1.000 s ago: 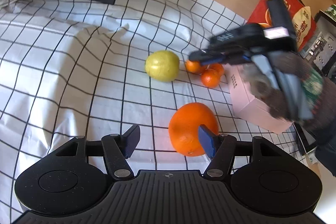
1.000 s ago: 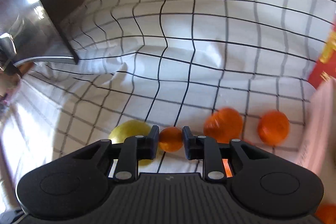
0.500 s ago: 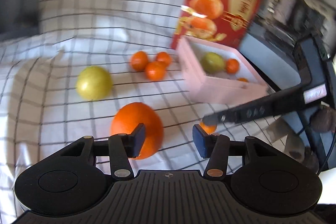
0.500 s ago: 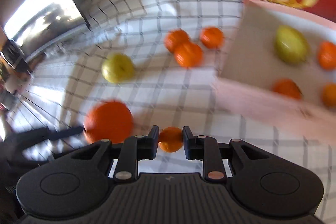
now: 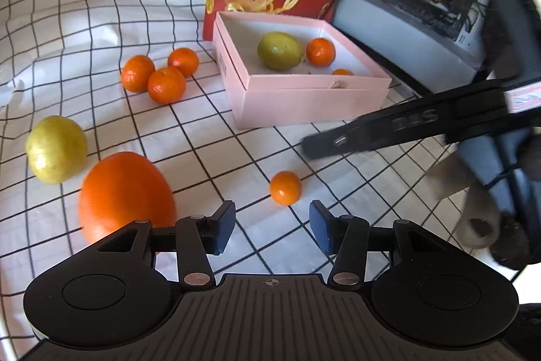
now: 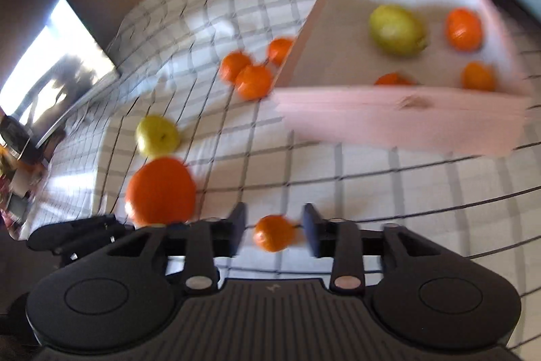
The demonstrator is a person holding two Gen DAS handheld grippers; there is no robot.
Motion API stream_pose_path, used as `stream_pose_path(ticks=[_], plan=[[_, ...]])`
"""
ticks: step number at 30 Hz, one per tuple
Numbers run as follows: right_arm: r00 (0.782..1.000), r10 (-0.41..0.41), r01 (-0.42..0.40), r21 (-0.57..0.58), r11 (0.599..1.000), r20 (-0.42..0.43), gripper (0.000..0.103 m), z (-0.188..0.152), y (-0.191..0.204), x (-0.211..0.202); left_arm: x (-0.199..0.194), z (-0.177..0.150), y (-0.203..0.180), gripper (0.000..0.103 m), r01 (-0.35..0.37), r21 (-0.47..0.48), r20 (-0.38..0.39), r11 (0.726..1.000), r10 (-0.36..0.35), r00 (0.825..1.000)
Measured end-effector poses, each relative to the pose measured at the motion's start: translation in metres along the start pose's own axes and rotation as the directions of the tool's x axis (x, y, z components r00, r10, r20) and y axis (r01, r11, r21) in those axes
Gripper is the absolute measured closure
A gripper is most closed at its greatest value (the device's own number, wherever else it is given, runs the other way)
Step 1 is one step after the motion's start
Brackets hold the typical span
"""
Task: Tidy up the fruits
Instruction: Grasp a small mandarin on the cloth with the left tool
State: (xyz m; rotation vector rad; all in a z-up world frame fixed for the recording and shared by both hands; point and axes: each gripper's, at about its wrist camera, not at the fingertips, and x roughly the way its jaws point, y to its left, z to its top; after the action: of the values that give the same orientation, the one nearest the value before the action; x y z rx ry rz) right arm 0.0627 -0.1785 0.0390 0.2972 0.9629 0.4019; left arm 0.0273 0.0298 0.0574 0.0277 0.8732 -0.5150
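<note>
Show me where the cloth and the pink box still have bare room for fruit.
Bare cloth lies between the pink box front wall and the lone small orange, and across the far left cloth. Inside the box, the left half beside the green fruit is bare. Crowded: the three-mandarin cluster, and the large orange close to the yellow fruit.

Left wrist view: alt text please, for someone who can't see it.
The left gripper hangs open over a checked cloth, a small mandarin lying just beyond its fingertips. A big orange, a yellow-green fruit and three mandarins lie left of a pink box already holding fruit; the right gripper reaches in from the right.
</note>
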Motion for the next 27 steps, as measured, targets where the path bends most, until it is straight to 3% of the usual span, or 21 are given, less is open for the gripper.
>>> stream_pose_path(ticks=[4,11,16,21,27], plan=[[0.986,-0.144,0.147,-0.030,0.989,0.083,0.054,-0.008,-0.011,-0.021,0.021,0.008,-0.004,0.050,-0.008,-0.004,-0.010,1.000,0.008,1.000],[0.927,-0.346,0.365,-0.140,0.920,0.142,0.046,-0.045,-0.023,-0.034,0.056,0.018,-0.010,0.050,-0.054,0.011,-0.057,0.998,0.054,0.997],[0.922,-0.372,0.384,-0.132,0.914,0.109,0.046,-0.062,-0.031,-0.030,0.063,0.023,-0.010,0.054,-0.070,0.029,-0.046,0.997,0.072,0.996],[0.918,-0.384,0.395,-0.148,0.906,0.099,0.040,-0.072,-0.030,-0.025,0.063,0.024,-0.009,0.068,-0.090,0.033,-0.046,0.995,0.092,0.995],[0.916,-0.386,0.400,-0.174,0.900,0.110,0.038,-0.074,-0.023,-0.022,0.062,0.024,-0.008,0.069,-0.088,0.027,-0.054,0.996,0.090,0.995]])
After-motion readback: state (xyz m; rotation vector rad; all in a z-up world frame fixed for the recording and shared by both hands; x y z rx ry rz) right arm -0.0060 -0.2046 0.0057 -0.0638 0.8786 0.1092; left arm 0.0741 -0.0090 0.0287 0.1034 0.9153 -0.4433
